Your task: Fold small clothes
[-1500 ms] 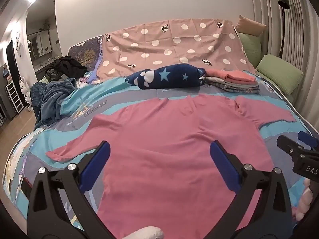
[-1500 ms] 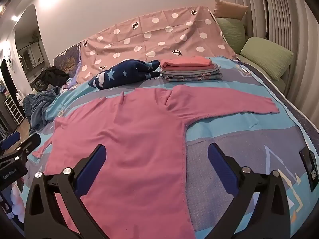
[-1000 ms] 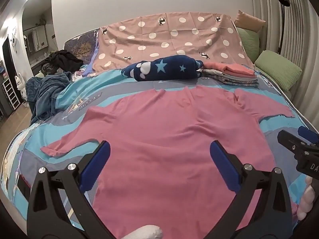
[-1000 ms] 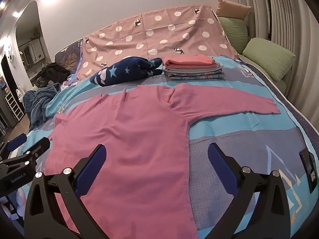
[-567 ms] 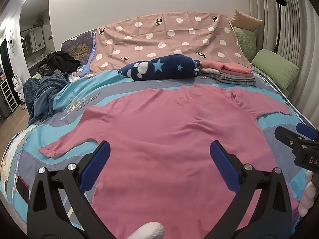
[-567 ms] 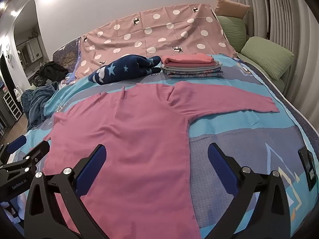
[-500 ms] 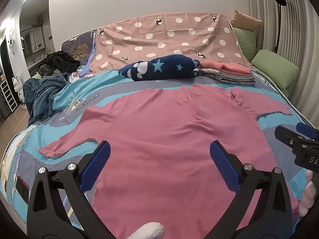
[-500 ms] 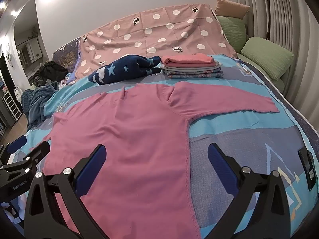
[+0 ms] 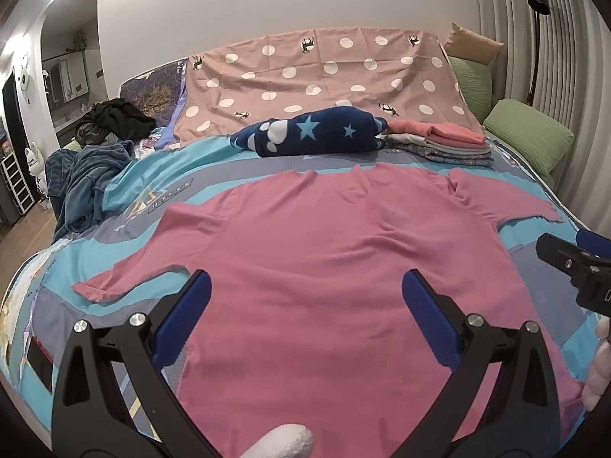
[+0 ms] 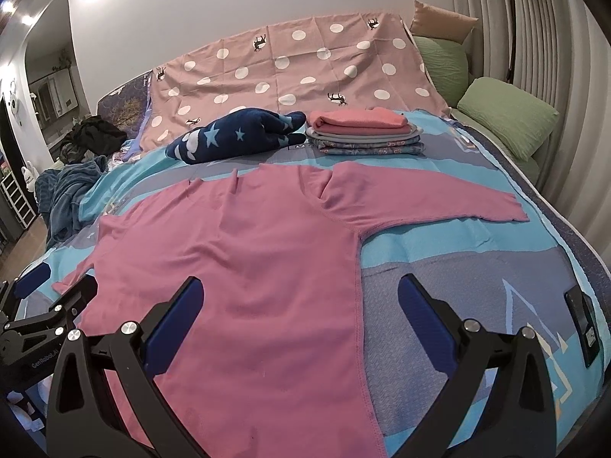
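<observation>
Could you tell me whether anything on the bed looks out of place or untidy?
The pink shirt lies flat, sleeves spread, and the folded stack is neat. Only the dark blue blanket, crumpled at the bed's left edge, looks untidy.

A home bedroom: a made bed [image 9: 160,198], green pillows [image 10: 508,122], folded clothes [image 10: 362,129].

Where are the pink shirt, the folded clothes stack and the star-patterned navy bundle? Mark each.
pink shirt [image 10: 248,267], right wrist view, chest panel.
folded clothes stack [image 10: 362,120], right wrist view, top pink layer.
star-patterned navy bundle [image 9: 320,135], left wrist view, its middle.
</observation>
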Tool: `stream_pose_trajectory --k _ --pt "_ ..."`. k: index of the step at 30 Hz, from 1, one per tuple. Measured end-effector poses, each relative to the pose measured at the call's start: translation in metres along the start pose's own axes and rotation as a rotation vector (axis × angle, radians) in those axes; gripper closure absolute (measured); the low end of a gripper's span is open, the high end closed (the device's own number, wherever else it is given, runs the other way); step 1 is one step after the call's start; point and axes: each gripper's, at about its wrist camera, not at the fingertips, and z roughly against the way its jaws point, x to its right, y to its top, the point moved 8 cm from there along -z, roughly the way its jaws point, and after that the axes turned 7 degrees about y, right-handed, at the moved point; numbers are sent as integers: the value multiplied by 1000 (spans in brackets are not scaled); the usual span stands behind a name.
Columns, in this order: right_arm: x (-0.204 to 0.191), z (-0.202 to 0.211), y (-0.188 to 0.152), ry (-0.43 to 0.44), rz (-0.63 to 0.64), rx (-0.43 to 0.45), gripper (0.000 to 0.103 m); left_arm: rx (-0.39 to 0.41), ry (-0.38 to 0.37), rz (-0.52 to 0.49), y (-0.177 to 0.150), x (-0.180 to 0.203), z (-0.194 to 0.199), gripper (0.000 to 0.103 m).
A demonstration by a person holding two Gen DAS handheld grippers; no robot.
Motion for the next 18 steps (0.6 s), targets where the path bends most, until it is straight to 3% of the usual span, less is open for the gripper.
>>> stream_pose_trajectory --k 18 --pt "-3 2 4 -19 2 20 1 -37 -24 -8 -10 -1 -8 2"
